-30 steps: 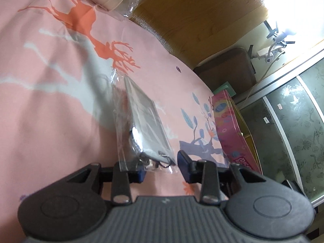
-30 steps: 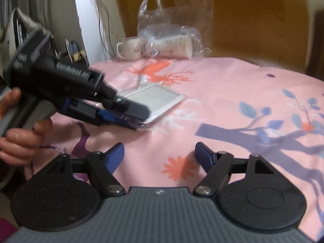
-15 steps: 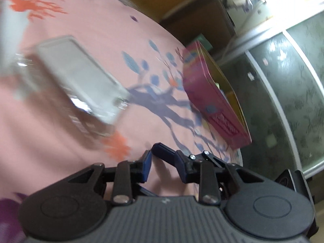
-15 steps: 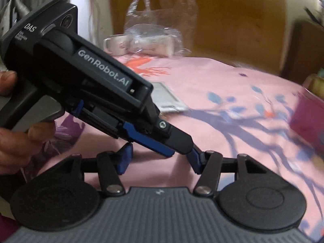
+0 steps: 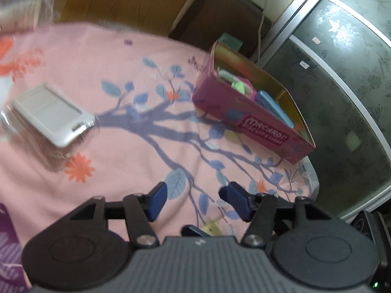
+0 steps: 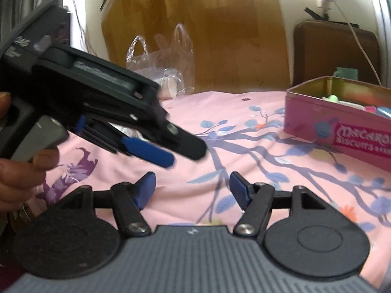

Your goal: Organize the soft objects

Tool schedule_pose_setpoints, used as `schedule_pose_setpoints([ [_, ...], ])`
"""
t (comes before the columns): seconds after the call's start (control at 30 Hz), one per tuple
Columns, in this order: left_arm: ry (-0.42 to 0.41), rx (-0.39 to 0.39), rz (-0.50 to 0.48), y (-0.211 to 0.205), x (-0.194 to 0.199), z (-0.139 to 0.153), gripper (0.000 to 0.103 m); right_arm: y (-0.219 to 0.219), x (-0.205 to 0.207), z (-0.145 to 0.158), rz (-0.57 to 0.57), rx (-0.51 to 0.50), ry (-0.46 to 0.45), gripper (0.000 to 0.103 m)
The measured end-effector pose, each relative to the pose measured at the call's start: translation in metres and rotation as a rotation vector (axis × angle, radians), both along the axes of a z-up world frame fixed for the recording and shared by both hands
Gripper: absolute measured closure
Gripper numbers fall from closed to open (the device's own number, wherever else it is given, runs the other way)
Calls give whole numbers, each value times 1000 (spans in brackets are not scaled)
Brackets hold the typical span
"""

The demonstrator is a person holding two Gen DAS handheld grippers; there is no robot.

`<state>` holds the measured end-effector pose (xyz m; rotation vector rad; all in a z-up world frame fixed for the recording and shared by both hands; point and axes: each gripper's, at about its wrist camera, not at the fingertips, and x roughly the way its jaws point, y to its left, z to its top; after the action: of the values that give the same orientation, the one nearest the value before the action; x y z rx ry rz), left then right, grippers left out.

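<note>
A flat white packet in a clear plastic sleeve [image 5: 52,114] lies on the pink tablecloth at the left of the left wrist view. A pink "Macaron Biscuits" tin [image 5: 254,119] stands open at the right, with several soft coloured items inside; it also shows in the right wrist view [image 6: 339,124]. My left gripper [image 5: 193,196] is open and empty above the cloth, between packet and tin. It appears in the right wrist view [image 6: 168,151] at the left, held by a hand. My right gripper [image 6: 191,186] is open and empty over the cloth.
A clear plastic bag with a white cup [image 6: 163,73] sits at the table's far edge before a wooden panel. A brown case [image 6: 334,48] stands behind the tin. A glass cabinet door [image 5: 342,78] is beyond the table's right edge.
My left gripper has let go of the sleeved packet, which now lies on the cloth. It has swung right toward the tin and opened wider. The right gripper has turned right, bringing the tin into view.
</note>
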<state>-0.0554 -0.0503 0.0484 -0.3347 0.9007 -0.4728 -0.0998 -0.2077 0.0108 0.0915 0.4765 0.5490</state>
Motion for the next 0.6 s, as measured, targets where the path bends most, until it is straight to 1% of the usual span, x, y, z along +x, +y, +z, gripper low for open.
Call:
schedule_pose_setpoints([
  [0.07, -26, 10, 21, 4, -6, 6, 44, 1, 3, -2, -2, 16, 5, 34],
  [0.23, -39, 14, 81, 28, -7, 9, 44, -2, 5, -4, -5, 41, 12, 33],
  [0.4, -83, 38, 168, 72, -7, 12, 43, 3, 12, -4, -10, 45, 16, 31],
  [0.47, -76, 30, 196, 91, -5, 10, 43, 7, 16, 0, -6, 52, 13, 30],
  [0.53, -60, 11, 210, 108, 0, 6, 38, 11, 26, 2, 6, 59, 10, 25],
  [0.6, -44, -6, 225, 121, 8, 1, 34, 18, 38, 5, 29, 55, 18, 24],
])
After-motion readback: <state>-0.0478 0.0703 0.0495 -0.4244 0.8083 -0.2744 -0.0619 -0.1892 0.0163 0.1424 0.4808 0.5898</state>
